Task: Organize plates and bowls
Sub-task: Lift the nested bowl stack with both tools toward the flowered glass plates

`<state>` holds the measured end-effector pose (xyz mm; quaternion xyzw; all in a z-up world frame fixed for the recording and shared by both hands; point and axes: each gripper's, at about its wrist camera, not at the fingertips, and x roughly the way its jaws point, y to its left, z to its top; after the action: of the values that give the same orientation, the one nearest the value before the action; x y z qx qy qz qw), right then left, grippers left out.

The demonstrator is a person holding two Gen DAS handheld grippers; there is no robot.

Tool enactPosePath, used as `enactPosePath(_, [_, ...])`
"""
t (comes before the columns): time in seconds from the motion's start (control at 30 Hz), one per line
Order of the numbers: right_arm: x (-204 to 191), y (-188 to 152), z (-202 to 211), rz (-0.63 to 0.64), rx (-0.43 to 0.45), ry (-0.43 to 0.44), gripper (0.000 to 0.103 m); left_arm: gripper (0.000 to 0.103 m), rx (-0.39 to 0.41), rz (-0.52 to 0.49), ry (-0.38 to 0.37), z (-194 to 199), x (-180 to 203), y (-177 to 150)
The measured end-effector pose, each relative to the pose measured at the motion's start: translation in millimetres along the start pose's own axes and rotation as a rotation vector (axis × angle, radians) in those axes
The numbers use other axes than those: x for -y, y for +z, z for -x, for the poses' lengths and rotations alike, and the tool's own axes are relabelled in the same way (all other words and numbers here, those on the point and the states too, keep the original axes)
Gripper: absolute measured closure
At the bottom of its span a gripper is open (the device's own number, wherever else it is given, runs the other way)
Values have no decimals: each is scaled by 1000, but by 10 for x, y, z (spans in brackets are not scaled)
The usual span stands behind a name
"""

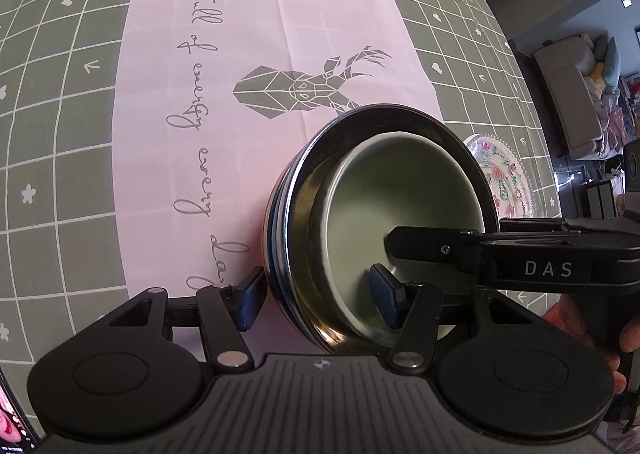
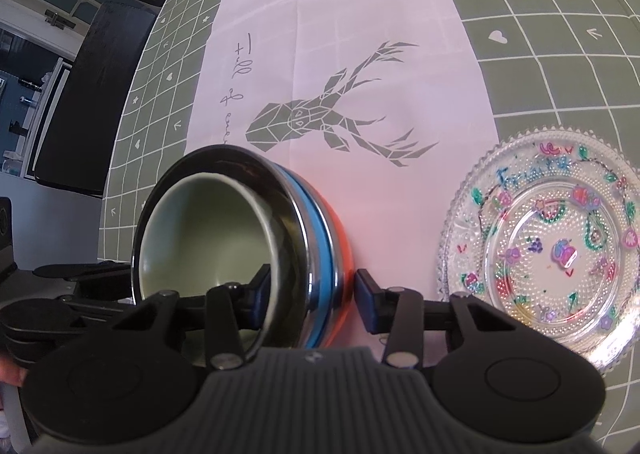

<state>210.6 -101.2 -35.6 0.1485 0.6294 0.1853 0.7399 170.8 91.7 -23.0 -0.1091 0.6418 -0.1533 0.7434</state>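
Steel nested bowls [image 2: 240,246], a pale green ceramic one innermost, are tipped on their side on our bench's pink runner [image 2: 340,54]. Our right tool [image 2: 310,294] straddles their rims, our left tool [image 1: 316,294] likewise, neither visibly pressing. A painted glass plate [image 2: 552,250] lies beside.

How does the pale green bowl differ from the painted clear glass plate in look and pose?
The pale green bowl is opaque, plain and deep; the painted clear glass plate is see-through, flower-decorated and shallow. The bowl sits nested in stacked steel bowls; the plate lies alone, flat on the tablecloth. Both are round.
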Motion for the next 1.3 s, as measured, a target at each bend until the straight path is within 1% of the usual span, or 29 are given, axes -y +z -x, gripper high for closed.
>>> enactPosePath(0.13, [-36,-13,8,7,7,-17,61,41,-2,11,7,3,-3,2])
enactPosePath(0.27, [-54,-10,34,9,18,-20,65,48,-4,20,8,42,-41,-2])
enactPosePath(0.37, [-83,1,53,17,23,-21,67,51,-3,21,15,74,-68,2])
enactPosePath(0.6, [-131,51,3,18,25,-32,69,51,1,65,5,93,-148,26])
enactPosePath(0.7, [-128,72,-8,22,22,-28,68,50,1,70,-6,82,-180,56])
enactPosePath(0.83, [-132,52,-13,43,24,0,58,49,40,40,-5,82,-183,48])
enactPosePath(0.93, [-148,9,-53,52,25,-5,56,44,81,27,-13,82,-184,16])
enactPosePath(0.97, [-133,2,-60,44,26,-1,55,41,89,37,-23,82,-198,11])
enactPosePath(1.07, [-89,-3,-51,19,34,14,54,37,124,63,-50,105,-250,-4])
enactPosePath(1.13, [-67,-17,-43,7,41,18,53,37,143,68,-66,126,-280,-12])
enactPosePath(1.2, [-59,-28,-43,-1,45,19,53,37,145,74,-76,124,-300,-11])
enactPosePath(1.23, [-53,-32,-43,-7,45,26,54,37,144,78,-74,113,-300,-8])
enactPosePath(1.27, [-50,-34,-44,-14,42,36,57,45,142,87,-72,107,-307,-6])
enactPosePath(1.3, [-47,-37,-45,-22,39,38,57,49,139,96,-71,101,-313,-1])
